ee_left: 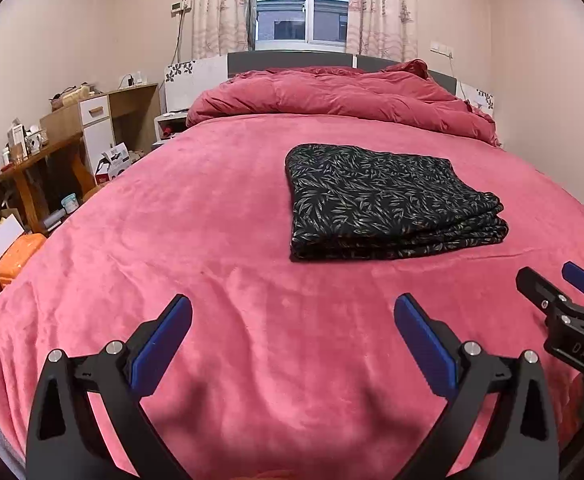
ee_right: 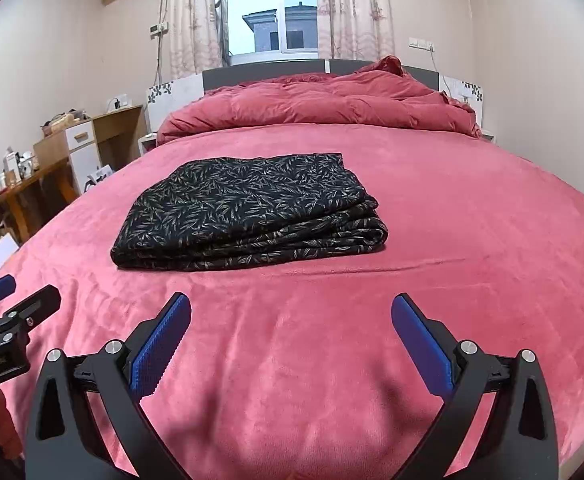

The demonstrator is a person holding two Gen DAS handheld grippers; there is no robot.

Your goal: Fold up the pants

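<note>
The pants (ee_left: 388,200) are black with a pale leaf print and lie folded in a flat stack of several layers on the pink bed cover (ee_left: 211,240). They also show in the right wrist view (ee_right: 247,212). My left gripper (ee_left: 292,312) is open and empty above the cover, nearer than the pants and apart from them. My right gripper (ee_right: 291,312) is open and empty too, in front of the pants. The right gripper shows at the right edge of the left wrist view (ee_left: 556,280), and the left gripper at the left edge of the right wrist view (ee_right: 15,292).
A bunched red duvet (ee_left: 332,96) lies at the head of the bed under the window. A wooden desk (ee_left: 43,160) with clutter, white drawers (ee_left: 97,132), an orange case (ee_left: 19,256) and boxes stand left of the bed. The cover (ee_right: 472,220) stretches wide around the pants.
</note>
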